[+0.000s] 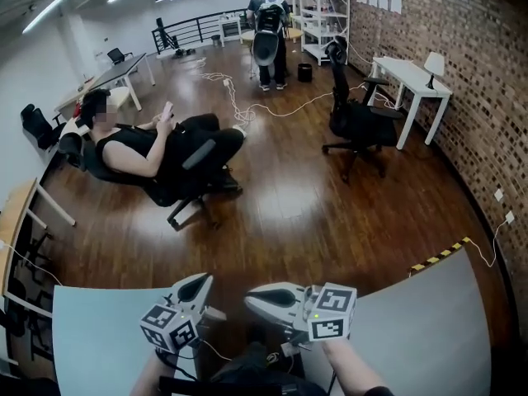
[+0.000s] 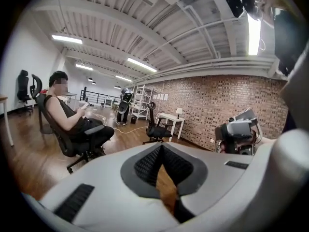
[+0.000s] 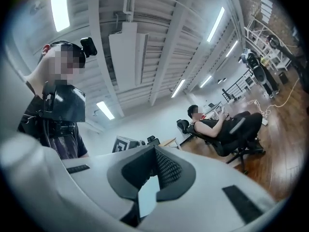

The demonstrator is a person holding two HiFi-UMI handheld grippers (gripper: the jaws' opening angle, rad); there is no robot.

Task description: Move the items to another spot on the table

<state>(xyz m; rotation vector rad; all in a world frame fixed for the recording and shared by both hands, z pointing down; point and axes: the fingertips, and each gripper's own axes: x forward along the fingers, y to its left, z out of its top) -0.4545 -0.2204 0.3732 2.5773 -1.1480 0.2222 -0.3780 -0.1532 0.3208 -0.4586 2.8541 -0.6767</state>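
None of the items to be moved shows in any view. In the head view both grippers are held low and close to the person's body, at the near edge of the pale table [image 1: 99,328]. The left gripper [image 1: 199,282] points up the picture, its marker cube [image 1: 169,327] behind it. The right gripper [image 1: 251,302] points left toward it, and its marker cube [image 1: 334,312] sits on top. In the left gripper view the left gripper [image 2: 161,151] has its jaws together with nothing between them. The right gripper [image 3: 155,153] looks the same in its own view, shut and empty.
A person [image 1: 140,147] sits reclined in an office chair on the wooden floor ahead. A black office chair [image 1: 355,122] and a white desk [image 1: 412,81] with a lamp stand by the brick wall. Cables [image 1: 239,97] lie on the floor. Yellow-black tape [image 1: 441,254] marks the table's right corner.
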